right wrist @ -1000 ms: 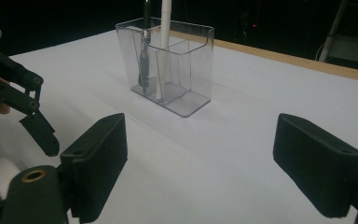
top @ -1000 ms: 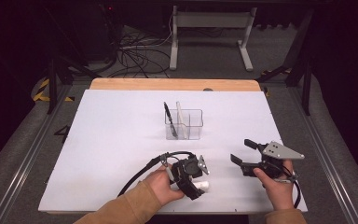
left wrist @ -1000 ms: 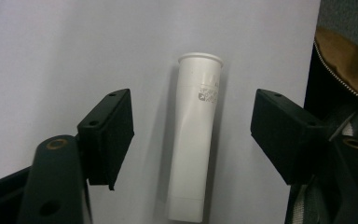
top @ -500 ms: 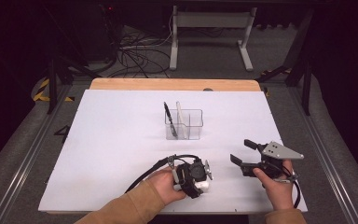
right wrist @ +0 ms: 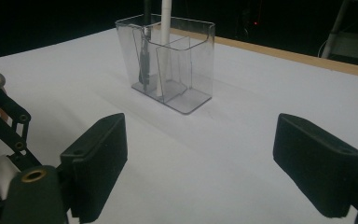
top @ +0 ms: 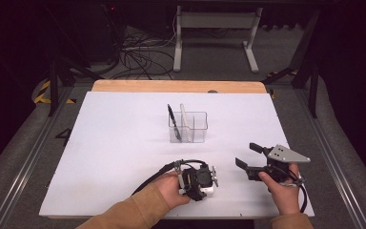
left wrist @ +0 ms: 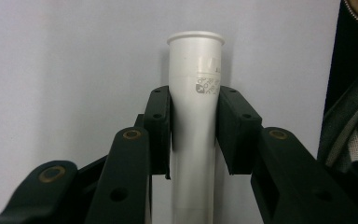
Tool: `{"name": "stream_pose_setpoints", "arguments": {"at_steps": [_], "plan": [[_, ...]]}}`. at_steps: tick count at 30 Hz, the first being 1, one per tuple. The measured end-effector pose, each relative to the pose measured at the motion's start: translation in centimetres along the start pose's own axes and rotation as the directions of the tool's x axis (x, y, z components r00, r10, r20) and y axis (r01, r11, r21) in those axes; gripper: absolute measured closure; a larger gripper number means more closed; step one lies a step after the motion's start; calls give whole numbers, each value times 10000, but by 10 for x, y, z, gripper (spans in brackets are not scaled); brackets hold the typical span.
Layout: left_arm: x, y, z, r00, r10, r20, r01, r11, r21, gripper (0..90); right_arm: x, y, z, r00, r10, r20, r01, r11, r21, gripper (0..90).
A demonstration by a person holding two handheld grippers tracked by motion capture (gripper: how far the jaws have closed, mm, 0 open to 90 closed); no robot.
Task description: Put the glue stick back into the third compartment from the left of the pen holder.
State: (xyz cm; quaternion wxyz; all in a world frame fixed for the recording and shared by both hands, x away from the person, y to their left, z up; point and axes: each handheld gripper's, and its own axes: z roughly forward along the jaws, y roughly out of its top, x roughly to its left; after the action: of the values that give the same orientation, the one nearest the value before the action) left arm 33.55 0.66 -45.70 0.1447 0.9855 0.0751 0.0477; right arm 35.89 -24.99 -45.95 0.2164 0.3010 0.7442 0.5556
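Observation:
A white plastic tube (left wrist: 196,70) with a flared rim and a small printed label lies on the white table sheet (top: 114,143). My left gripper (left wrist: 193,135) points down at the sheet near the front edge; its jaws have just been closing and now press on the tube from both sides. From above, that left gripper (top: 202,183) covers most of the tube (top: 209,189). My right gripper (top: 248,155) is held level to its right, open, with nothing between its pads (right wrist: 98,158).
A clear divided holder (top: 188,128) stands mid-table with a black pen (top: 171,119) and a white pen (top: 183,117) upright in it. The holder (right wrist: 168,65) sits straight ahead of the right gripper. A wooden table edge (top: 176,86) runs along the back.
The left gripper's jaws have closed onto the white tube, and the hand has shifted only slightly. The right gripper has kept still.

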Motion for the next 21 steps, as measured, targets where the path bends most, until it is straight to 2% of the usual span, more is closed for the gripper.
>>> {"name": "stream_pose_setpoints", "arguments": {"at_steps": [3, 5, 9, 14, 21], "plan": [[-1, 0, -2, 9999, 107, -102, -108, 9999, -89, 681, 0, 0, 0, 10000, 7, 7, -7, 10000, -10, 181], [-1, -1, -5, 10000, 44, 0, -44, 9995, -307, 681, 0, 0, 0, 10000, 2, 11, -2, 10000, -6, 181], [-1, -1, -12, 10000, 50, -79, -54, 9986, -533, 682, 0, 0, 0, 10000, -2, 15, 2, 10000, -16, 181], [-2, -1, -18, 9998, 141, -155, -151, 9977, -667, 682, 0, 0, 0, 10000, 1, 29, -1, 10000, 0, 181], [-1, 0, -32, 9997, 147, -198, -168, 9935, -1122, 682, 0, -1, 1, 10000, 18, 9, -18, 10000, 12, 181]]}}
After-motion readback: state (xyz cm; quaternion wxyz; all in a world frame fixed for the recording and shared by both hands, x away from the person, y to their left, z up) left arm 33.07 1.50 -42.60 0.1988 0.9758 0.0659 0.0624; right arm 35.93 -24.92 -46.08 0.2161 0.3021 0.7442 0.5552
